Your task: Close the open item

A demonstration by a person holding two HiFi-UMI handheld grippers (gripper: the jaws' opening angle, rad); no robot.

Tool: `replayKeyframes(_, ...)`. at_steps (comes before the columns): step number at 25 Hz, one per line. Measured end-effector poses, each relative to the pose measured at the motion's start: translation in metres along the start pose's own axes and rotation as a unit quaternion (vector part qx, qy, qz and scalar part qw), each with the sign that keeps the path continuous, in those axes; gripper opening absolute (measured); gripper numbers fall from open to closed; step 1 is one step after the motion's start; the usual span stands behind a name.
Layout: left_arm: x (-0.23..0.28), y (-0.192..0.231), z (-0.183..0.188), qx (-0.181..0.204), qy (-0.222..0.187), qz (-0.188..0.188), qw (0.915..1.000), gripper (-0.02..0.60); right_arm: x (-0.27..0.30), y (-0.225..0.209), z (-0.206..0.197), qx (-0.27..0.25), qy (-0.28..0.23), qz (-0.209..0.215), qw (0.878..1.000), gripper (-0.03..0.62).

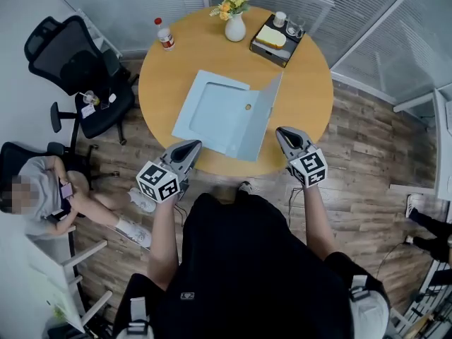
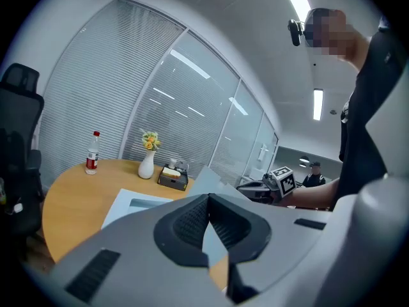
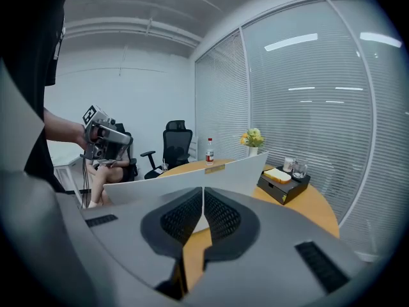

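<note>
On the round wooden table (image 1: 304,83) lies a flat pale blue case (image 1: 212,111) that stands open, its lid (image 1: 258,122) raised on the right side. The left gripper (image 1: 192,145) hovers at the table's near edge, just short of the case's near left corner, shut and empty. The right gripper (image 1: 281,131) is beside the lid's near end, also shut with nothing in it. In the left gripper view the closed jaws (image 2: 208,200) point over the case (image 2: 137,203). In the right gripper view the closed jaws (image 3: 203,194) face the lid's outer side (image 3: 192,181).
At the table's far side stand a bottle (image 1: 165,34), a white vase of flowers (image 1: 234,20) and a black tray (image 1: 275,39) with glasses. A black office chair (image 1: 78,69) is at the left. A seated person (image 1: 49,189) is near it. Glass walls with blinds surround the table.
</note>
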State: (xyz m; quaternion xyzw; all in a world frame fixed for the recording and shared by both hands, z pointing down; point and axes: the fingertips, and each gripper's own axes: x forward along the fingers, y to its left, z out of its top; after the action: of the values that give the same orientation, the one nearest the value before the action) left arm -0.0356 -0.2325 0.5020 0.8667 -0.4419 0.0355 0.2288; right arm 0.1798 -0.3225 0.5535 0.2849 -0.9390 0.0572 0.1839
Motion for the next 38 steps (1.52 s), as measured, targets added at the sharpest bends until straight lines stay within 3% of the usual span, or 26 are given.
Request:
replayKeyframes(8, -0.001, 0.019, -0.007, -0.011, 0.004, 0.014, 0.9998, 0.006, 0.022, -0.007, 0.002, -0.005, 0.003, 0.007, 1.000, 0.008)
replayKeyframes(23, 0.007, 0.124, -0.004, 0.012, 0.054, -0.029, 0.9981, 0.010, 0.066, -0.008, 0.011, 0.005, 0.032, -0.058, 0.998, 0.008)
replayKeyframes(24, 0.008, 0.132, -0.008, 0.011, 0.060, -0.028, 0.9978, 0.028, 0.069, -0.007, 0.012, 0.006, 0.033, -0.062, 0.997, 0.008)
replayKeyframes(27, 0.009, 0.157, -0.020, 0.004, 0.081, -0.023, 0.9964, 0.179, 0.080, -0.002, 0.016, 0.008, 0.036, -0.067, 0.997, 0.008)
replayKeyframes(30, 0.009, 0.176, -0.037, 0.000, 0.108, -0.027, 0.9938, 0.236, 0.090, 0.003, 0.020, 0.006, 0.034, -0.073, 0.997, 0.008)
replayKeyframes(35, 0.013, 0.196, -0.085, 0.004, 0.184, -0.053, 0.9814, 0.318, 0.111, 0.009, 0.027, 0.012, 0.029, -0.082, 0.996, 0.008)
replayKeyframes(38, 0.006, 0.194, -0.128, 0.056, 0.271, -0.091, 0.9565, 0.338, 0.121, 0.013, 0.029, 0.010, 0.031, -0.081, 0.996, 0.008)
